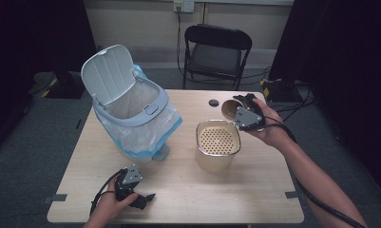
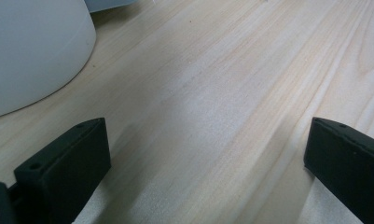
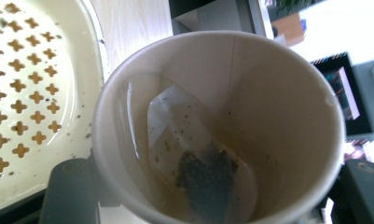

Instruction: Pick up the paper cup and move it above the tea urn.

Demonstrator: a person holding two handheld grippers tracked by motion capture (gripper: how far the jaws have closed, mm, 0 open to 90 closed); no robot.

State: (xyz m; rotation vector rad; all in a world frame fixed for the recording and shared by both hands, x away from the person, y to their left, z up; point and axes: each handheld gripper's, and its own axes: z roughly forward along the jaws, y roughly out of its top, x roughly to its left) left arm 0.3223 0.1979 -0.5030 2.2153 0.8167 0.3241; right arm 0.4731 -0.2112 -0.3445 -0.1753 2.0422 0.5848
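Gripping a paper cup [image 1: 232, 109] in the right gripper [image 1: 245, 110], jaws clamping its wall, tilted over the table [image 1: 188, 199] at two o'clock of the beige strainer bin [image 1: 218, 145]; wet tea bag [image 3: 198, 158] sticking inside. Resting with the left gripper [image 1: 143, 198], jaws spread and empty, at six o'clock of the lined trash can [image 1: 131, 104]

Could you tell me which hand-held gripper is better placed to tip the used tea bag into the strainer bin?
Probably the right hand-held gripper: it grips the paper cup beside the strainer bin. The left hand-held gripper stands open, empty.
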